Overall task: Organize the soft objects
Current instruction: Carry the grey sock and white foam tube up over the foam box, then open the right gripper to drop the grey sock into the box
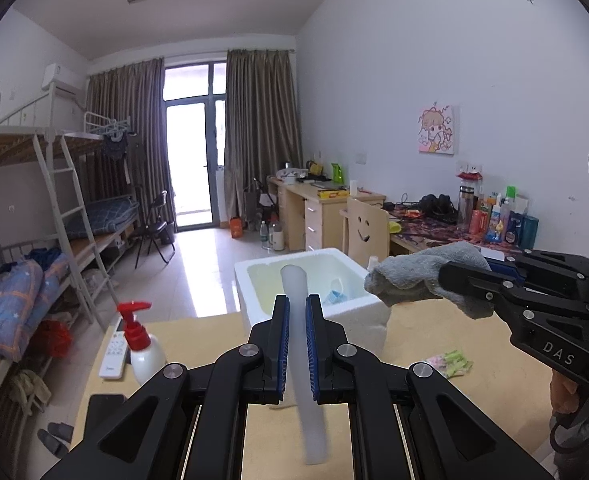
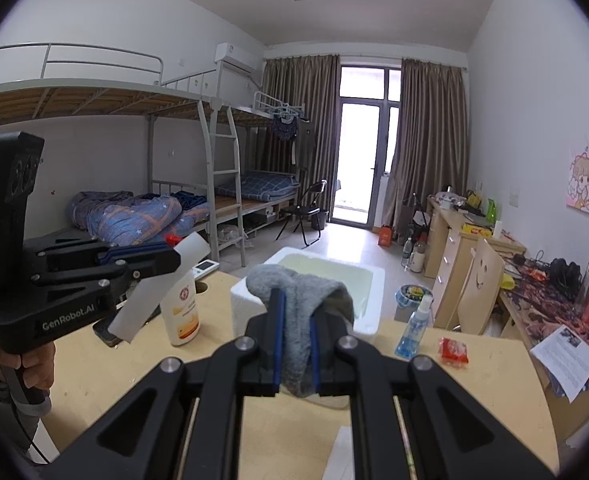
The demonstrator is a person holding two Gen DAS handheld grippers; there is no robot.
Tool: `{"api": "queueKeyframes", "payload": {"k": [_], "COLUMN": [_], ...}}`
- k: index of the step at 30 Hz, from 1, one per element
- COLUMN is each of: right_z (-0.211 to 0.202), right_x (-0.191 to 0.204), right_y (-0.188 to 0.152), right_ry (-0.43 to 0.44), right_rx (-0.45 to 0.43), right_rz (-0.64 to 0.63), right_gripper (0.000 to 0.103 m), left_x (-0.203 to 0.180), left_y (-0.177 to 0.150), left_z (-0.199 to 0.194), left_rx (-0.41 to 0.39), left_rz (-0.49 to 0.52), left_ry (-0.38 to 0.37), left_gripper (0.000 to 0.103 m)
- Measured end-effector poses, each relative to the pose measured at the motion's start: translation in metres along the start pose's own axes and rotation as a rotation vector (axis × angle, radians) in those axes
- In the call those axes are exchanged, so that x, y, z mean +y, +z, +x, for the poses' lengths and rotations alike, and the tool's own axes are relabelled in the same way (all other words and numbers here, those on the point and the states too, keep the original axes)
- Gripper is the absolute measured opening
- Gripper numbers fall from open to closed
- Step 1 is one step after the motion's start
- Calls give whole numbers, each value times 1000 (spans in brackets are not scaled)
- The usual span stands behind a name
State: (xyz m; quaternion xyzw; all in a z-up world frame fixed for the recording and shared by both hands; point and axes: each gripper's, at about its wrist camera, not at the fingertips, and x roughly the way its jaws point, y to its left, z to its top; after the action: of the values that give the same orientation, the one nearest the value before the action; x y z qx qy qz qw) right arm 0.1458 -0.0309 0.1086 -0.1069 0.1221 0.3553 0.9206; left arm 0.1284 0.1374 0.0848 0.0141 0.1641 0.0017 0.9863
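My left gripper [image 1: 293, 304] is shut on a white foam tube [image 1: 294, 280], which sticks up past the pads and down toward the wooden table [image 1: 434, 340]. In the right wrist view the same tube [image 2: 192, 250] slants through the left gripper [image 2: 174, 258]. My right gripper [image 2: 294, 312] is shut on a grey cloth [image 2: 294, 280] that drapes over its fingers. Seen from the left, the grey cloth [image 1: 414, 270] hangs from the right gripper [image 1: 446, 276], level with the box. The white foam box [image 1: 358, 312] stands at the table's far edge, a blue-white item inside.
A red-pump bottle [image 1: 144, 350] and a remote [image 1: 114, 354] lie at the table's left. A small green-pink packet [image 1: 450, 362] lies right. A lotion bottle [image 2: 182, 308], a blue spray bottle [image 2: 412, 328] and a red packet [image 2: 452, 350] stand near the box. Bunk beds lie left, desks right.
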Motion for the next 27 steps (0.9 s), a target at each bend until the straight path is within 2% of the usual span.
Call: {"api": "queueKeyframes", "payload": {"k": [6,27], "right_z": [11,82], "right_x": [-7,-29], "right_y": [10,20], "right_ry": [-7,15], "right_rx": [2,86], "right_rz": [-19,26], "right_gripper": [14,14], "left_x": [8,30], "left_y": [8,19], "left_z": [8,49], "left_rx": [-14,24], "left_rz": [-10,-17], "left_ry": [17,79], "left_gripper": [9,9]}}
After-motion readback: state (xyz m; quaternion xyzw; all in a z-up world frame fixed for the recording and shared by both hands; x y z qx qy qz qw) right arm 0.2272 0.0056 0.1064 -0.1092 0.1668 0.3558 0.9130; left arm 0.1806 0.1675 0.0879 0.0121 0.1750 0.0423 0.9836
